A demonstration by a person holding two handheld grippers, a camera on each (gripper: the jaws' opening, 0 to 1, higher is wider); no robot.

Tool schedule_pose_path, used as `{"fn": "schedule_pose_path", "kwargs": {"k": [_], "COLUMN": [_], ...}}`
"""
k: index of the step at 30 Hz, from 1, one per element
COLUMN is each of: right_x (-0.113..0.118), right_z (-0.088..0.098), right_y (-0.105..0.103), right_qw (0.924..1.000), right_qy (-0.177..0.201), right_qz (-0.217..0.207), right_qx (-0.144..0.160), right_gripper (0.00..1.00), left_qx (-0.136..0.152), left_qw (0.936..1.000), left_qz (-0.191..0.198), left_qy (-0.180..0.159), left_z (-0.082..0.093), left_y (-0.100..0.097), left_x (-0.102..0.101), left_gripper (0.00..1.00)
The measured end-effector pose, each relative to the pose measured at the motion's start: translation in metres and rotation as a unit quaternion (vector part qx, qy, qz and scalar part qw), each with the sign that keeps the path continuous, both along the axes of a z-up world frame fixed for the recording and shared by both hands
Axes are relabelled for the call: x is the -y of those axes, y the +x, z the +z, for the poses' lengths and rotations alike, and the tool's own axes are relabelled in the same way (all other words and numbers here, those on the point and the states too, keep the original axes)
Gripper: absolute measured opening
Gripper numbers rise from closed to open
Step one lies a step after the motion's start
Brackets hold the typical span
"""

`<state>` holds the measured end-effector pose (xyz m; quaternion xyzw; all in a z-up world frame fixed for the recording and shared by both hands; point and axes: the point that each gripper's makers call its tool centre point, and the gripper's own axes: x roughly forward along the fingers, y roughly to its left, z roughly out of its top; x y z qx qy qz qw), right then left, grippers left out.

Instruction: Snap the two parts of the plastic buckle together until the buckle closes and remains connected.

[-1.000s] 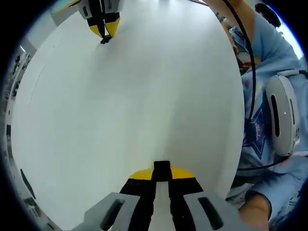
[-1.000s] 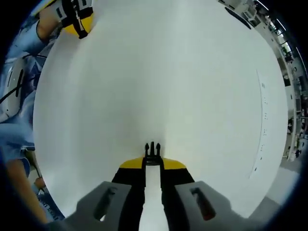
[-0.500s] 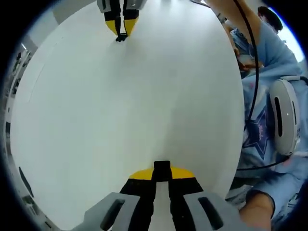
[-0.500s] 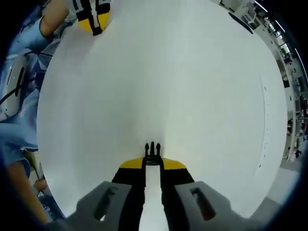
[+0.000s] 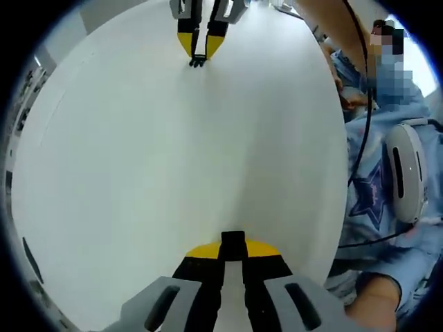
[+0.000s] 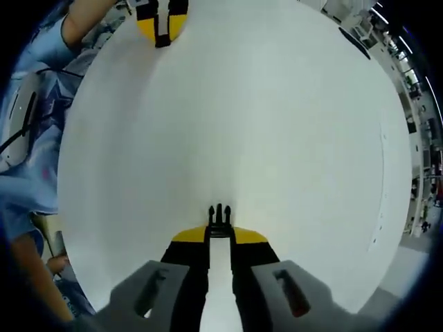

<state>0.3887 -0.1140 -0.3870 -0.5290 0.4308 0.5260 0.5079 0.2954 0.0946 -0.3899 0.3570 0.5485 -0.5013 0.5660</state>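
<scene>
My left gripper (image 5: 232, 252) is shut on the black socket half of the buckle (image 5: 232, 240), which sticks out between its yellow-tipped jaws over the white table (image 5: 173, 159). My right gripper (image 6: 219, 235) is shut on the black pronged half (image 6: 219, 214), prongs pointing forward. The two grippers face each other across the table, far apart. In the left gripper view the right gripper (image 5: 199, 50) is at the top with the pronged half (image 5: 198, 62) at its tip. In the right gripper view the left gripper (image 6: 162, 28) is at the top with the socket half (image 6: 163, 41).
A person in light blue clothing (image 5: 377, 200) stands along the table's edge, with a white rounded device (image 5: 405, 173) at the chest and a black cable (image 5: 360, 104) hanging down. The same person (image 6: 31, 138) appears in the right gripper view. Room clutter (image 6: 408, 76) lies beyond the far edge.
Both views have swung, so the opposite gripper now sits further right, nearer the top centre of each view and more squarely in line. Both grips on the buckle halves are unchanged.
</scene>
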Motion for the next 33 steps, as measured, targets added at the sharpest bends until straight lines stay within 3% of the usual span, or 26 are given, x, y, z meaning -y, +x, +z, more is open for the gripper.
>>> {"fn": "schedule_pose_path", "kwargs": {"k": [13,24,33], "right_x": [-0.002,-0.003,-0.005], "right_z": [0.002,0.004,0.004], "right_y": [-0.025,-0.035,-0.044], "right_qw": [0.9996,0.9994,0.9993], "right_qy": [0.006,0.014,0.022], "right_qz": [0.026,0.025,0.006], "right_qx": [0.008,0.021,0.03], "right_gripper": [0.1,0.1,0.1], "left_qx": [-0.008,0.003,0.008], "left_qw": [0.9997,0.9998,0.9996], "left_qz": [0.021,-0.005,-0.019], "left_qy": [-0.006,0.019,0.02], "left_z": [0.0,0.001,0.001], "left_y": [-0.004,-0.004,-0.002], "left_x": [0.007,0.004,0.0], "left_gripper": [0.08,0.08,0.08]}}
